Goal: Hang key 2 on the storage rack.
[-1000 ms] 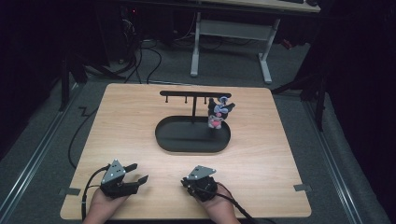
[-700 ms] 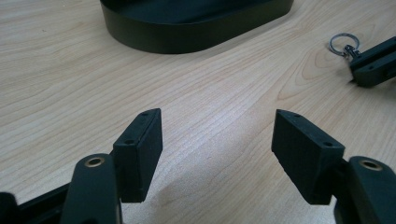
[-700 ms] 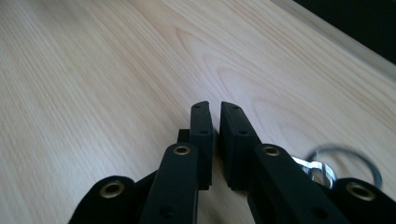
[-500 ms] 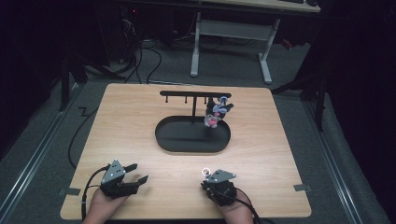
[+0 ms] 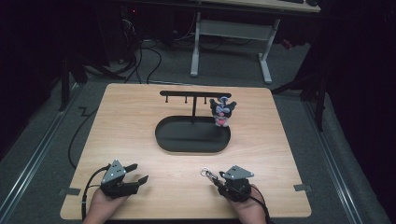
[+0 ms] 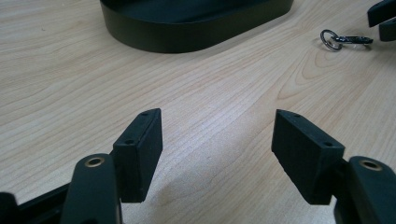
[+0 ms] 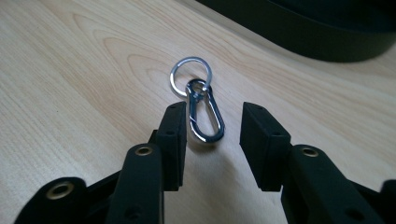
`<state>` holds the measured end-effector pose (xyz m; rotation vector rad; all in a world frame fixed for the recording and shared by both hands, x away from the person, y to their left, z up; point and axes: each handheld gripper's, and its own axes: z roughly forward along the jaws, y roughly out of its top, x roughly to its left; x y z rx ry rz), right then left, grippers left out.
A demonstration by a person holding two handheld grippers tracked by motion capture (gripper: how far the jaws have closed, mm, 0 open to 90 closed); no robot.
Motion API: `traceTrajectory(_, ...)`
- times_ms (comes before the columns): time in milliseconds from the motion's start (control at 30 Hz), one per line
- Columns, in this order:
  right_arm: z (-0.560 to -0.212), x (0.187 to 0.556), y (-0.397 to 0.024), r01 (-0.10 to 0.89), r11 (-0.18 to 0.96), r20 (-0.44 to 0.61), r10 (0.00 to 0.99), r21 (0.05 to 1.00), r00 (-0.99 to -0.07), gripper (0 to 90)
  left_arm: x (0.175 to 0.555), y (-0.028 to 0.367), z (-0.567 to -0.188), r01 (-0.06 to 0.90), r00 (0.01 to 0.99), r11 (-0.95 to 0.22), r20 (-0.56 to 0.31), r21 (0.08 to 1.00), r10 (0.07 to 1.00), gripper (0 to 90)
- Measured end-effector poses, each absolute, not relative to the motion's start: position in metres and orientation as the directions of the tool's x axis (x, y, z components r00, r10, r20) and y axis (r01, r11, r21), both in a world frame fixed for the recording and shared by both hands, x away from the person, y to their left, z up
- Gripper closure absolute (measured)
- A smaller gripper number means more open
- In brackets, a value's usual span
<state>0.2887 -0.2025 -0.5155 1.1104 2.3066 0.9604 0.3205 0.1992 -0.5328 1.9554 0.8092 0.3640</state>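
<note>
A silver carabiner with a key ring (image 7: 203,112) lies flat on the wooden table (image 5: 140,121) near its front edge, also seen as the carabiner (image 5: 207,174) in the high view. My right gripper (image 7: 215,123) has just been opening; its jaws stand on either side of the clip's near end, and the pads are not pressing on it. The right gripper (image 5: 218,181) points up-left. My left gripper (image 6: 217,135) is open with bare wood between its jaws. The left gripper (image 5: 140,172) rests at the front left, and its view catches the carabiner (image 6: 345,39) far to the right.
A black oval tray (image 5: 192,134) sits mid-table with a T-shaped hook rack (image 5: 195,94) rising from it. A small black and pink plush toy (image 5: 222,112) hangs at the rack's right end. Desk legs and cables stand on the dark floor beyond.
My right gripper moved to the right along the front edge, then its jaws parted and the carabiner now lies on the table. The left gripper stayed put.
</note>
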Motion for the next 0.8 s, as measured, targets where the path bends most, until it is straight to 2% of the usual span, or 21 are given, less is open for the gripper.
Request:
traceTrajectory(200,-0.528,0.296,-0.191,0.493,0.498,-0.107,0.773,0.713,-0.626,58.7,0.320,0.199,-0.533,0.386,0.739,-0.326,-0.078,0.863,0.669,34.3)
traceTrajectory(367,-0.529,0.299,-0.189,0.476,0.502,-0.111,0.763,0.722,-0.637,68.0,0.320,0.199,-0.533,0.386,0.740,-0.326,-0.079,0.863,0.668,34.3)
traceTrajectory(567,-0.530,0.298,-0.186,0.443,0.528,-0.160,0.754,0.725,-0.637,69.3,0.320,0.199,-0.533,0.388,0.738,-0.325,-0.080,0.862,0.670,34.3)
traceTrajectory(800,-0.528,0.302,-0.191,0.511,0.459,-0.082,0.797,0.726,-0.599,69.6,0.321,0.199,-0.533,0.390,0.740,-0.326,-0.082,0.861,0.668,34.4)
